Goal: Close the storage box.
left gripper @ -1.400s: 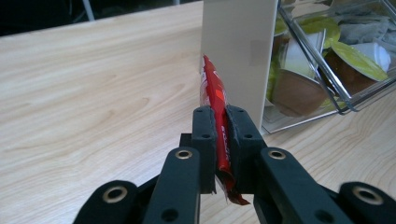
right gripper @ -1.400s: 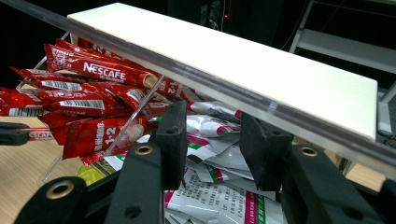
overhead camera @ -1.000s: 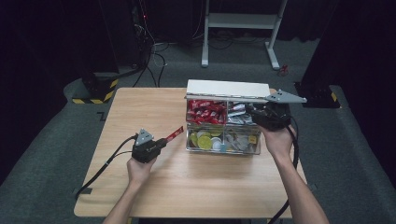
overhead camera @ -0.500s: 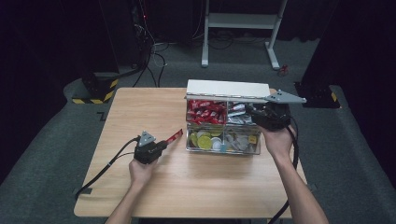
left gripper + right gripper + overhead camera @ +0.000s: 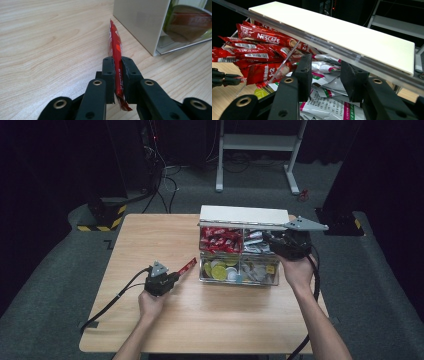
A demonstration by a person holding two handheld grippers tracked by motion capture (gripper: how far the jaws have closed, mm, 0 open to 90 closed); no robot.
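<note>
My left gripper [image 5: 172, 277] [image 5: 117, 67] is shut on a thin red coffee stick packet [image 5: 187, 266] [image 5: 115, 47], held edge-up just above the wooden table [image 5: 150, 240], left of the clear organiser box [image 5: 239, 280]. The packet's tip points at the box's white side wall [image 5: 140, 22]. My right gripper [image 5: 272, 241] [image 5: 324, 75] stands open over the box's back right compartment, above white sachets [image 5: 329, 87]. Red Nescafe sticks [image 5: 220, 240] [image 5: 262, 40] fill the back left compartment. The box's white lid [image 5: 245, 215] [image 5: 332, 32] stands open behind.
Front compartments hold green and yellow round pods [image 5: 219, 269] and pale sachets [image 5: 257, 270]. A cable [image 5: 112, 297] trails from the left gripper over the table's left edge. A white table frame [image 5: 257, 145] and a striped black-yellow base [image 5: 105, 212] stand on the grey floor beyond.
My left gripper with the red packet has shifted slightly right, toward the box. The right gripper has stayed over the box.
</note>
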